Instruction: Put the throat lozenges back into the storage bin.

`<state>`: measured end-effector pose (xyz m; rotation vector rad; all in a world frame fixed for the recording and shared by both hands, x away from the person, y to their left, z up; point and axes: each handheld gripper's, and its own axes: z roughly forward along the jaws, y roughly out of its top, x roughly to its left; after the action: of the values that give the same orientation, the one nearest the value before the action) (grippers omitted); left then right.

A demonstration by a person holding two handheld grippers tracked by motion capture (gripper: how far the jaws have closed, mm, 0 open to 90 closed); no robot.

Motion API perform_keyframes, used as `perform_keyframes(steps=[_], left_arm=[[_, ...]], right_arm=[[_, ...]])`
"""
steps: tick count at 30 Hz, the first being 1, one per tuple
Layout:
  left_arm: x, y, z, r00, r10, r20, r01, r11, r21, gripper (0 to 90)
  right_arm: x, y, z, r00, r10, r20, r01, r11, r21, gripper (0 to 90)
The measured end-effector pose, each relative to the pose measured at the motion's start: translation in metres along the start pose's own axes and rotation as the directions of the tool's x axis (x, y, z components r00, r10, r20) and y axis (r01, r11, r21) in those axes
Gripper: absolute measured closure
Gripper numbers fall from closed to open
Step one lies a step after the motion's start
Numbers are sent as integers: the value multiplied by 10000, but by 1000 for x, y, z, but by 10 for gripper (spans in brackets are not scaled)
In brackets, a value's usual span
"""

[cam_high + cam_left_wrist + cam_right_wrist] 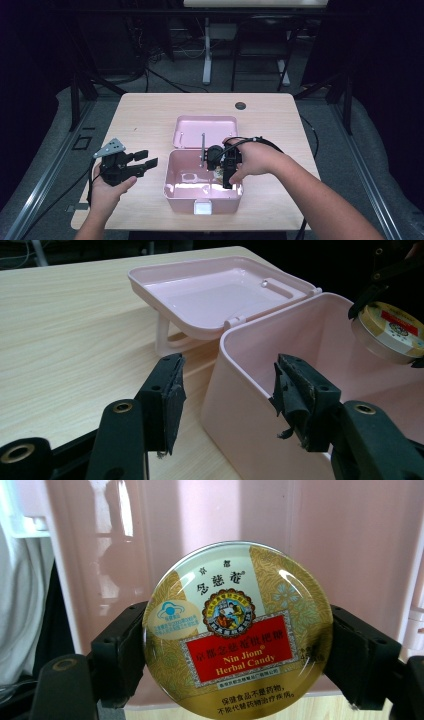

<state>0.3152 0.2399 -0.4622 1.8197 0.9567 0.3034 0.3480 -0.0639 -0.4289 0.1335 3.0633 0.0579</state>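
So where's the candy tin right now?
The candy tin is clamped in the right gripper, held over the right side of the open pink box at the table's near-centre.

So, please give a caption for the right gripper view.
Right gripper clamps a round gold candy tin over the open pink plastic box.

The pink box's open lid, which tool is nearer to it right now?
Right. The right tool, gripping a Nin Jiom herbal candy tin, hangs over the pink box just in front of the lid. The left tool sits open beside the box's left wall, farther away.
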Motion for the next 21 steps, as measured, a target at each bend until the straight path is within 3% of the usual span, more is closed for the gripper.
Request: perform_keyframes(steps=[12,21], left_arm=[[0,0,0,9999,112,23,-113,9999,93,457],[-1,0,2,9999,110,28,-110,9999,130,458]], right_arm=[[0,-3,12,9994,256,-215,-262,9992,-297,198],[1,-2,22,10000,43,-69,-44,9999,-162,198]])
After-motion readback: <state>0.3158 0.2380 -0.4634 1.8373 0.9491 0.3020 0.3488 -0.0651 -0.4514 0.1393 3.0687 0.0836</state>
